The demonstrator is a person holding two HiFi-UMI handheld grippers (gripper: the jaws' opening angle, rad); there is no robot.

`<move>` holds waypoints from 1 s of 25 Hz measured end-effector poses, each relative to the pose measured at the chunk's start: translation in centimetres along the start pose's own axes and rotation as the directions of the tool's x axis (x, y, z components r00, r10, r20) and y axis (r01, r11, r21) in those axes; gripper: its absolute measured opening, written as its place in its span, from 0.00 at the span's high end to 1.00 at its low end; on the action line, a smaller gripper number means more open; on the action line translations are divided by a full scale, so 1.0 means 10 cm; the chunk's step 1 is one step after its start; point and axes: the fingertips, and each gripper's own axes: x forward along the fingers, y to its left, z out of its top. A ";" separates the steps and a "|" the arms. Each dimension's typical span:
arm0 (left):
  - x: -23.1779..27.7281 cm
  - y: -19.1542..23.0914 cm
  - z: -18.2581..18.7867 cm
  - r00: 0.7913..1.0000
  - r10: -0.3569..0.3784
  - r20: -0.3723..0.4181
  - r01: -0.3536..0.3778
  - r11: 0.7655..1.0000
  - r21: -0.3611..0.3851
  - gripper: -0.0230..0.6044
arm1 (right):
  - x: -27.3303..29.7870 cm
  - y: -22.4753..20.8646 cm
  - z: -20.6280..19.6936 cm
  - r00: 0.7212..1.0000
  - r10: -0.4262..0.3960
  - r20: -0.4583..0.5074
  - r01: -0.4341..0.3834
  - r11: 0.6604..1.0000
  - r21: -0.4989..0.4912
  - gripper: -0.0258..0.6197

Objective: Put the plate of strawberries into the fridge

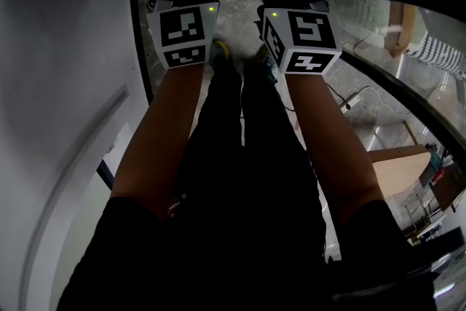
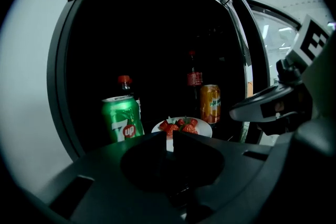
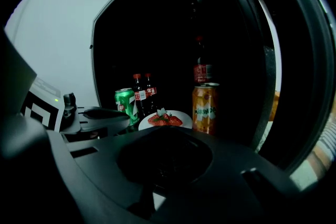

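- the plate [image 2: 203, 126] of strawberries [image 2: 178, 126] sits inside the fridge [image 2: 63, 60], low at the front. the green can [image 2: 122, 118] is to its left and the orange can [image 2: 210, 104] is just behind on its right. it looks level, and i can't tell whether it touches either can.
- my left hand-held gripper [image 2: 169, 139] hangs in front of the opening. its jaws are pressed together with only a sliver of light between the tips, and they pinch nothing.
- my right hand-held gripper [image 3: 167, 134] is also outside the fridge, drawn together and empty.
- the head view shows only my forearms, my legs and the marker cubes, so i judge the fridge from the two gripper views.
- the placing looks done to me. what remains is probably the door [image 3: 273, 60], which stands open on the right.
- to close it well, i'd put the flat of the right jaws against the door's outer edge, not its seal.
- i'd swing it slowly so nothing inside rattles.
- i'd take the left hand-held gripper clear of the opening first. the orange can needs watching, since it stands nearest the door side.
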 end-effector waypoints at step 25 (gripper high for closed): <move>-0.48 0.27 0.46 0.994 -0.055 0.090 0.052 0.998 0.029 0.93 | -0.37 0.30 0.45 0.994 -0.061 0.088 0.064 0.997 -0.031 0.95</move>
